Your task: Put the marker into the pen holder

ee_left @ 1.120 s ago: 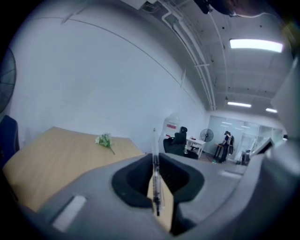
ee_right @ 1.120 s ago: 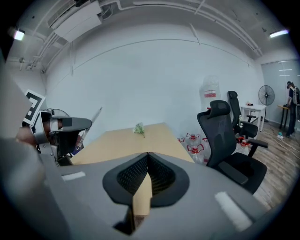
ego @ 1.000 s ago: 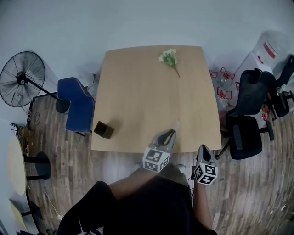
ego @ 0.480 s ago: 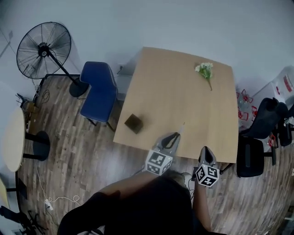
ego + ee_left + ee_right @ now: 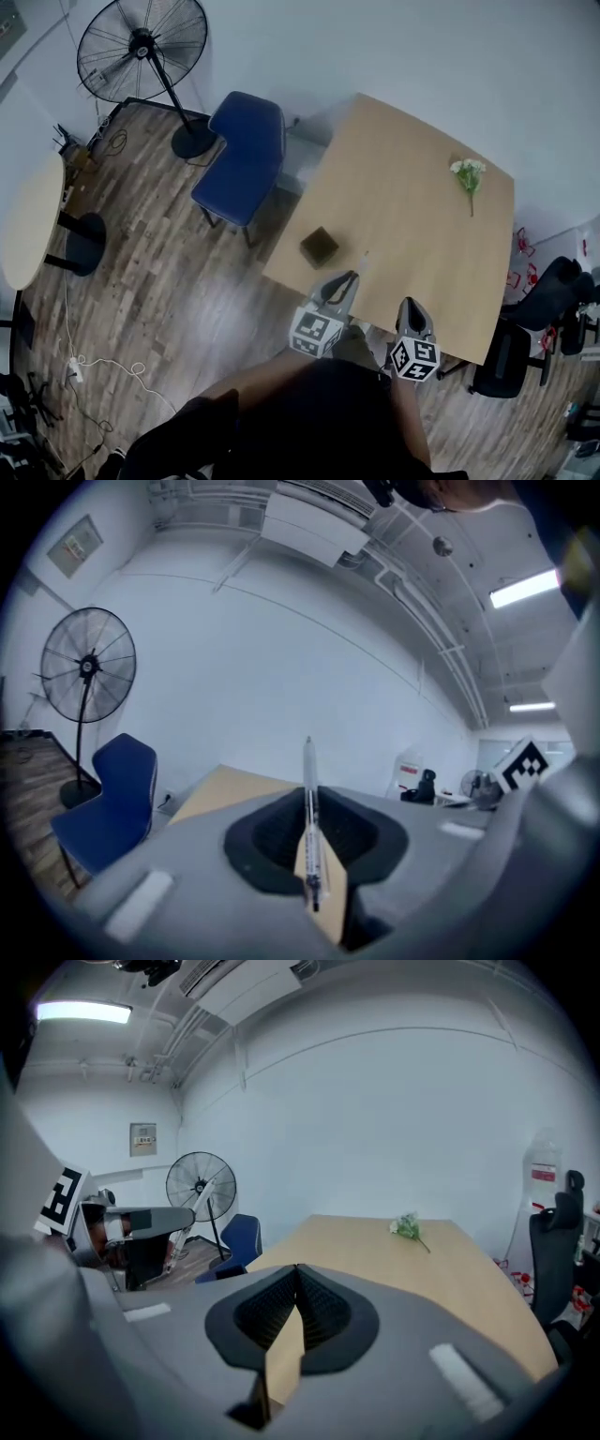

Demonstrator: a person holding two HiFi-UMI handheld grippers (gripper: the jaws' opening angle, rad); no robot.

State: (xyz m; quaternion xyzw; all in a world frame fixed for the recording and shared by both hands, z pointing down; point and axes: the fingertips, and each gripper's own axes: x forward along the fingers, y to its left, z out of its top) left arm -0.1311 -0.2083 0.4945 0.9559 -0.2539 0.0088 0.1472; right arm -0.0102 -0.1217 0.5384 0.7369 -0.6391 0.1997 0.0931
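**Marker in hand, holder just off its tip**

The left tool [image 5: 342, 281] is closed on 1 slim marker [image 5: 308, 817], pinched between the pads. The marker's long axis runs straight out along the jaws, about level, and its tip reaches over the near edge of the counter [image 5: 412, 220]. The 1 dark, square pen holder [image 5: 320, 247] stands near that edge, just ahead and to the left of the tip, apart from it and closer to the left tool than to the right. The right tool [image 5: 294, 1274] has its jaws together on nothing. Judged from here, the marker must swing left and tip upright to enter. 1 flower sprig [image 5: 468, 174] lies at the counter's far side.
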